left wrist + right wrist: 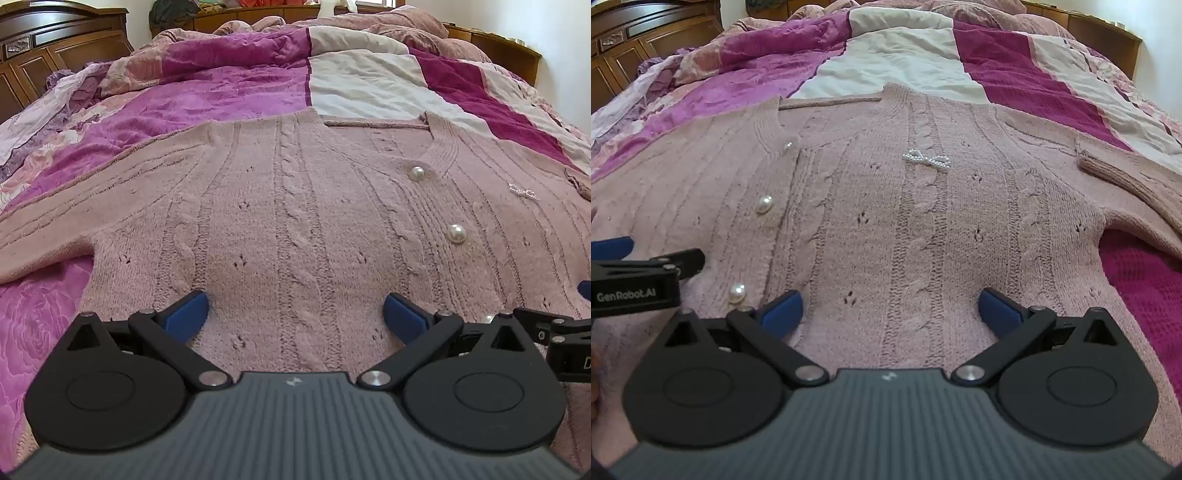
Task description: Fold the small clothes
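Observation:
A pink cable-knit cardigan (295, 206) with pearl buttons (456, 233) lies flat, front up, on the bed; it also fills the right wrist view (905, 221), where a pearl bow (926, 159) sits on its chest. My left gripper (295, 314) is open, its blue pads (186, 313) wide apart just above the cardigan's lower left half. My right gripper (890, 314) is open above the lower right half, empty. One sleeve (55, 229) lies out to the left; the other (1130, 184) is folded in at the right.
The bed carries a patchwork quilt (229, 85) of magenta, pink and white panels. A dark wooden headboard (44, 48) stands at the far left. Rumpled pink bedding (388, 22) is heaped at the far end. The left gripper's side (639, 280) shows at the right wrist view's left edge.

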Tool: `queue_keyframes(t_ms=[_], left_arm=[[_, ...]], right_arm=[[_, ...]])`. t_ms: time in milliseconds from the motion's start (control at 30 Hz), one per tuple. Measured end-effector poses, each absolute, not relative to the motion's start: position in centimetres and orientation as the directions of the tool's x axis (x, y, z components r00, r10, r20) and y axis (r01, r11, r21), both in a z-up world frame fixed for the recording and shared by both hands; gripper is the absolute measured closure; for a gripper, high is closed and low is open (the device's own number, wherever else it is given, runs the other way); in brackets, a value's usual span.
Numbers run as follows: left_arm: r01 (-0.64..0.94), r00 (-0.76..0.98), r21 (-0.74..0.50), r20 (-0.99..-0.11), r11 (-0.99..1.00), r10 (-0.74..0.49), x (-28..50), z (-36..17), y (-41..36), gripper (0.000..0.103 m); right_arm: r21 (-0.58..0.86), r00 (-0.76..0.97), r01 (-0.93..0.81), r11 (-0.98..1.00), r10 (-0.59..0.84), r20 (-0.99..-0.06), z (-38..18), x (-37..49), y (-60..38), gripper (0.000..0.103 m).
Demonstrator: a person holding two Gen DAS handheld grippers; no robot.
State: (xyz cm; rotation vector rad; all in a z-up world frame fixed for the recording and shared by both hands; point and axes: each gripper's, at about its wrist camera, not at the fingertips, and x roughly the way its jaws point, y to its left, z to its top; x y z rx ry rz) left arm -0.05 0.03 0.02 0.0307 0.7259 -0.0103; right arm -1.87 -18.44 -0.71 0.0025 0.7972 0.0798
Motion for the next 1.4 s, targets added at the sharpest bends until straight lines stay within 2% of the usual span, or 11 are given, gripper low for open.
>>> queue_keyframes(t_ms=[1400], left_arm=[[0.020, 0.743, 0.032, -0.669, 0.999, 0.007, -0.01, 0.01, 0.00, 0.000]], right_arm=[[0.020, 0.698, -0.071, 0.997, 0.064, -0.714, -0.77, -1.84, -18.16, 0.000]])
